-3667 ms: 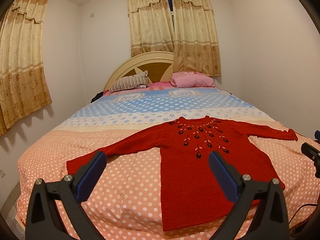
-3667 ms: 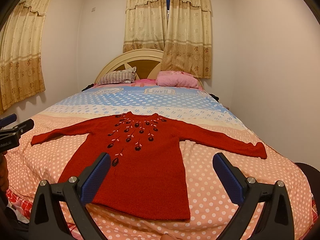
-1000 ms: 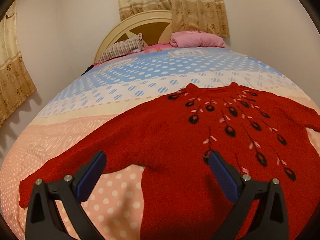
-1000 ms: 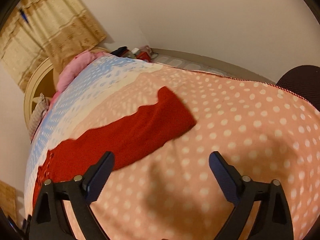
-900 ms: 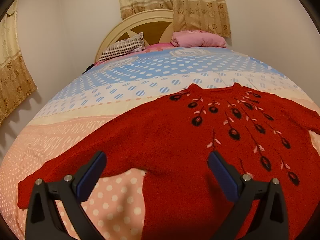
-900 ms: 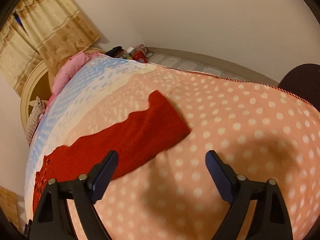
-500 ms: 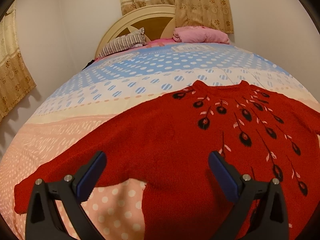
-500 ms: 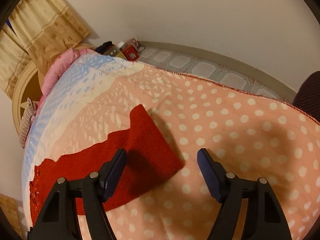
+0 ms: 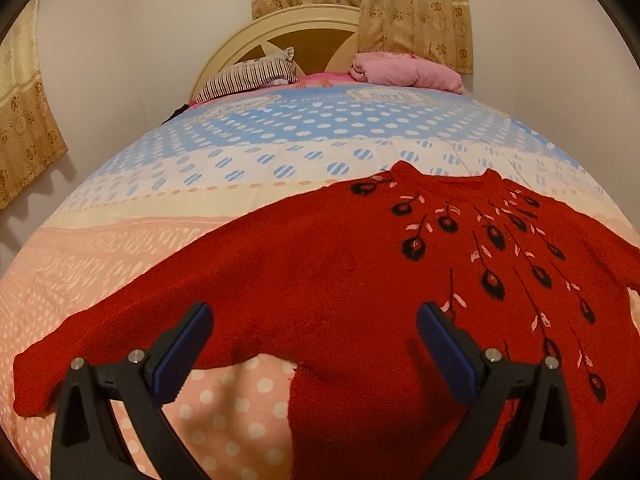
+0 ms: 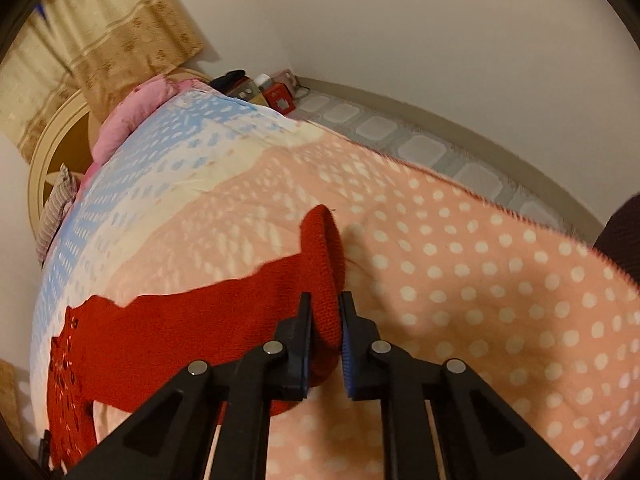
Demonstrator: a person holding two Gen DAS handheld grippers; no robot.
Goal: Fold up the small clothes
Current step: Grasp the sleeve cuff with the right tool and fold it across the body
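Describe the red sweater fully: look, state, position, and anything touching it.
The red sweater is a fuzzy knit with dark embroidered flowers fanning from the neckline. It lies flat, front up, on the dotted bedspread, sleeves spread. The right gripper has just closed on its sleeve cuff, bunching it upward. The left gripper hovers open.

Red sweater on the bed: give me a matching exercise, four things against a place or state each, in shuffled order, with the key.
Things:
1. right tongs
2. left tongs
3. pink pillow
4. striped pillow

States or places:
A. open, above the red sweater near its underarm
B. by the headboard, under the curtain
C. shut on the sleeve cuff
D. by the headboard, left of the other pillow in the left wrist view

Pairs: 1-C, 2-A, 3-B, 4-D
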